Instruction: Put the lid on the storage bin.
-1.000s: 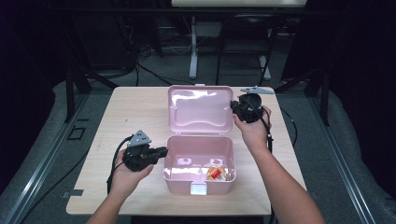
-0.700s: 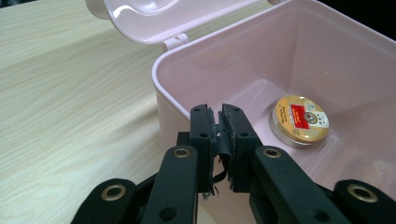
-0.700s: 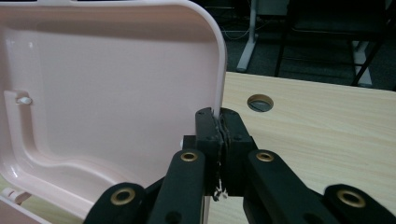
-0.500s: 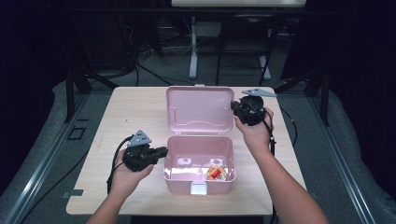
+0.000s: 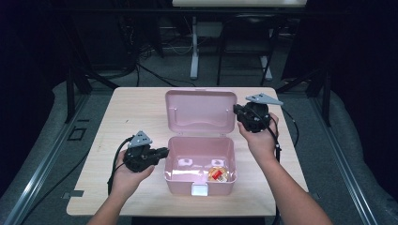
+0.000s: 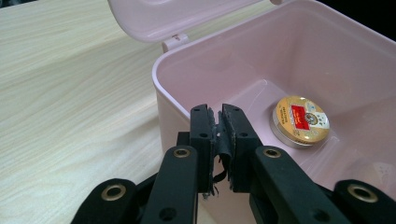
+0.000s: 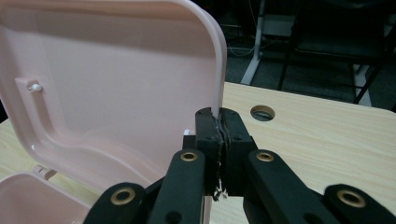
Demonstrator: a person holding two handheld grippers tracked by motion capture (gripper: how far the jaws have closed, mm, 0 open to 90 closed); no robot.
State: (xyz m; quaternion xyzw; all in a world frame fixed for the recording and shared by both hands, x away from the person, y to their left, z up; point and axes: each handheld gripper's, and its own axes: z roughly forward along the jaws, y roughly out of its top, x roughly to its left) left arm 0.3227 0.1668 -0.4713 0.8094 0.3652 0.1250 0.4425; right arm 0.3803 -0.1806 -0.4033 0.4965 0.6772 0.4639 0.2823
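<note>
Pale wooden table (image 5: 126, 117), dark room: my right tongs (image 5: 240, 114) stay clamped on the pink box's lid (image 5: 201, 111), now tipped a little nearer. Left tongs (image 5: 162, 152) remain together against the box (image 5: 199, 185) wall; I judge closing underway.

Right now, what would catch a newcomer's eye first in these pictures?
The open pink plastic box at the middle of the wooden table, its lid standing up behind it. Next, the small round gold tin with a red label on the box floor. The right gripper is shut on the lid's edge, and the left gripper is shut at the box's left wall.
</note>
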